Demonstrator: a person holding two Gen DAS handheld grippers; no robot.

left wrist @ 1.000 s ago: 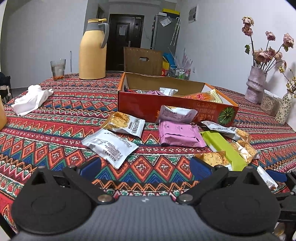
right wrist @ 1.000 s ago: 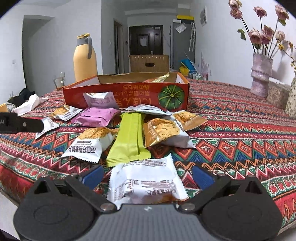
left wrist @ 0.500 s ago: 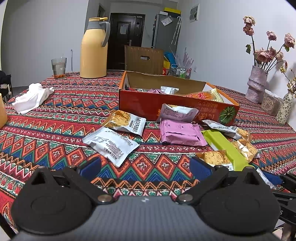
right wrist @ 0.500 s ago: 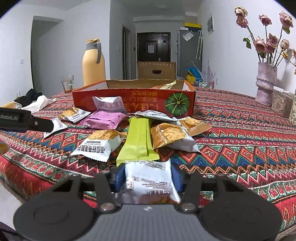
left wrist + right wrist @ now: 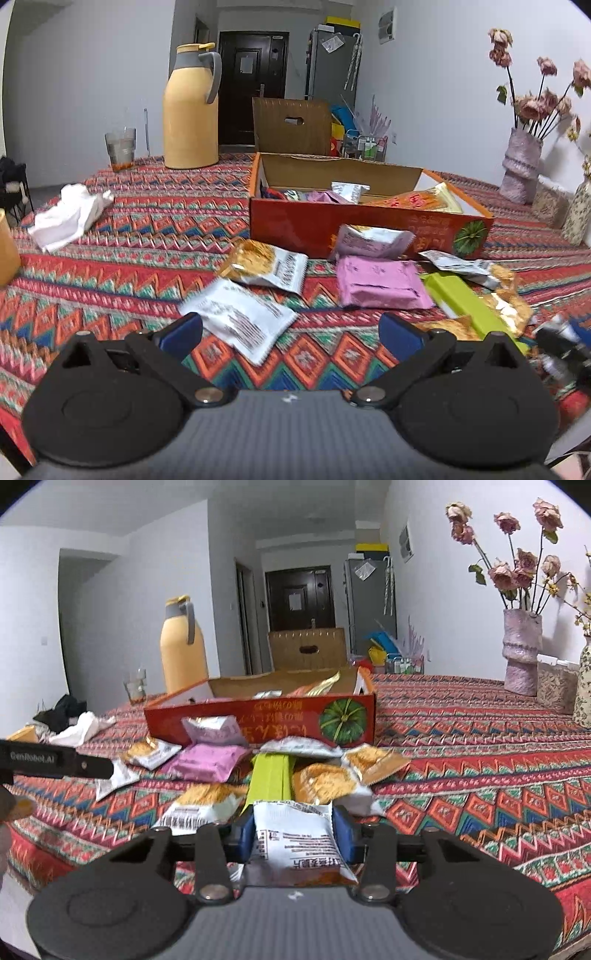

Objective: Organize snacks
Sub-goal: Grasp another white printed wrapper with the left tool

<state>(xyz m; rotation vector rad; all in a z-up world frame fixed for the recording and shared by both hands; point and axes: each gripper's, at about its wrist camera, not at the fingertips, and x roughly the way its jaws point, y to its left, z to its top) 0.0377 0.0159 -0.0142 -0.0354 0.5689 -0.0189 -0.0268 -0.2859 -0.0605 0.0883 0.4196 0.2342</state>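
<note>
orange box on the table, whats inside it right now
Inside the orange box a few snacks show above the front wall: a silver packet, a purple packet and a long orange bag. The front wall hides the floor and anything lying lower.

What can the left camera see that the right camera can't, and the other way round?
Only the left wrist view shows the left tongs, open and empty above a white packet. Only the right wrist view shows the right tongs squeezing a white snack packet, and a dark bundle beyond the white cloth. Both show the orange box, the pink packet, the green packet, the yellow jug and the flower vase.
</note>
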